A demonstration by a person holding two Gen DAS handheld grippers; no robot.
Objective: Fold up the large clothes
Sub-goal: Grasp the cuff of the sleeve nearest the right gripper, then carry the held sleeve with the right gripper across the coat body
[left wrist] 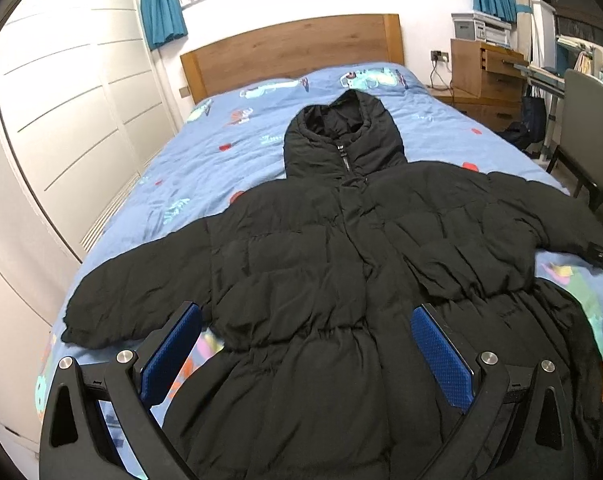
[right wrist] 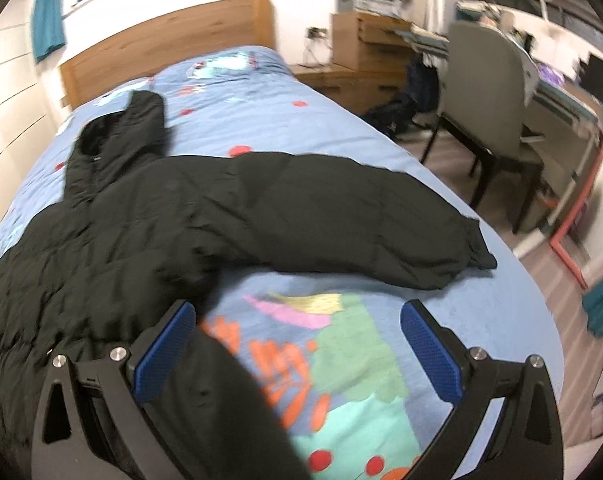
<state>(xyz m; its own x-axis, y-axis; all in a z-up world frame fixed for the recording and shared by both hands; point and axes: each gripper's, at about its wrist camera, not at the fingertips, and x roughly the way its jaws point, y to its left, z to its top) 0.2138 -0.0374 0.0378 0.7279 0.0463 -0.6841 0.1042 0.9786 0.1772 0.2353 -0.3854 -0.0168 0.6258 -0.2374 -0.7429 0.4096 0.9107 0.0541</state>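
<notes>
Bed (left wrist: 229, 152) with patterned blue cover, black hooded puffer jacket (left wrist: 321, 264) spread flat on it.

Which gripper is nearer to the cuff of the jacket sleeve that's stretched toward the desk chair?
Right. The right gripper hangs open just short of that sleeve cuff. The left gripper is open over the jacket's waist, with the cuff far off to its side.

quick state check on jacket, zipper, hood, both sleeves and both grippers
jacket: spread flat, front up, unfolded
zipper: closed to collar
hood: laid toward headboard
left sleeve: stretched sideways
right sleeve: stretched to bed edge
left gripper: jaws open, empty
right gripper: jaws open, empty
</notes>
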